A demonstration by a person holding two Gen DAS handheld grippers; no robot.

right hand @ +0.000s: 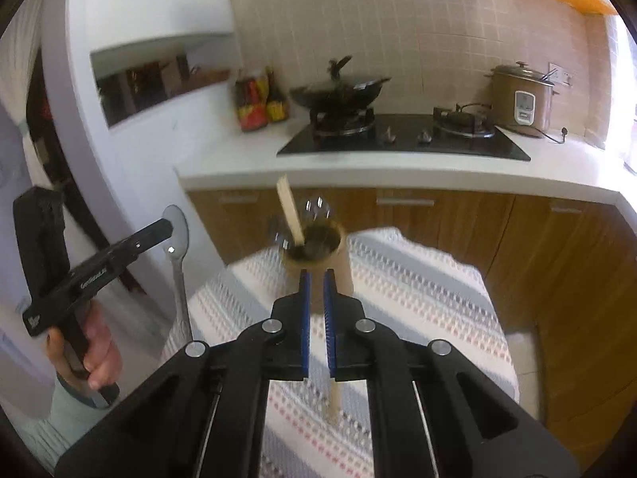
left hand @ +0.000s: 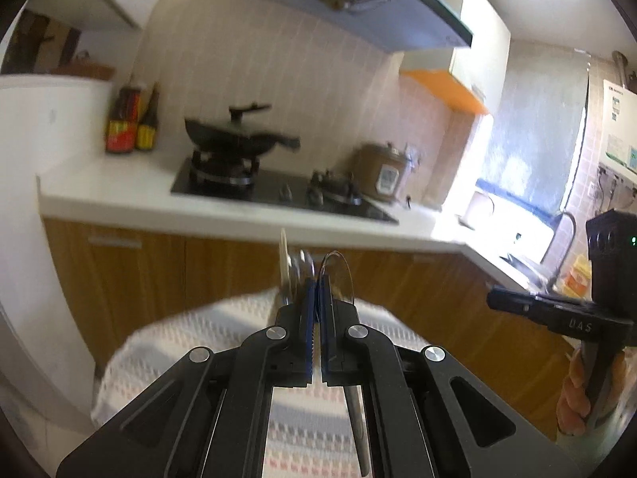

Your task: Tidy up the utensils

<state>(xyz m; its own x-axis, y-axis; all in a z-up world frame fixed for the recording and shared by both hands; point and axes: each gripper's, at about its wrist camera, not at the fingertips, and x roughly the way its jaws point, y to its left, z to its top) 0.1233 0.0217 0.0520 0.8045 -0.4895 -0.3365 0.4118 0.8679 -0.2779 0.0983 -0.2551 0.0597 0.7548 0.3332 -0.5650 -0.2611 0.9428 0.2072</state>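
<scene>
Both tools are up over the cloth-covered counter (right hand: 418, 298), and the holder (right hand: 318, 263) stands on it dead at 12 o'clock from the right tool (right hand: 317, 275), just past its tips, mouth facing up. The right tool's jaws are nearly together, and a wooden stick (right hand: 334, 398) hangs below the pads, apparently pinched by its upper end. Off at 9 o'clock the left tool (right hand: 169, 227) is clamped tight on the spoon (right hand: 178, 239), bowl up, handle hanging straight down, long axis about upright. From the left wrist view the holder sits at 12 o'clock too, mostly hidden behind the jaws. I'd judge the right tool the nearer, so its stick looks first in line to drop in.

Count:
- one holder
- one spoon
- one held stick
- a second stick (right hand: 288, 211) leaning in the holder
- shiny heads beside the second stick, too blurred to number
</scene>
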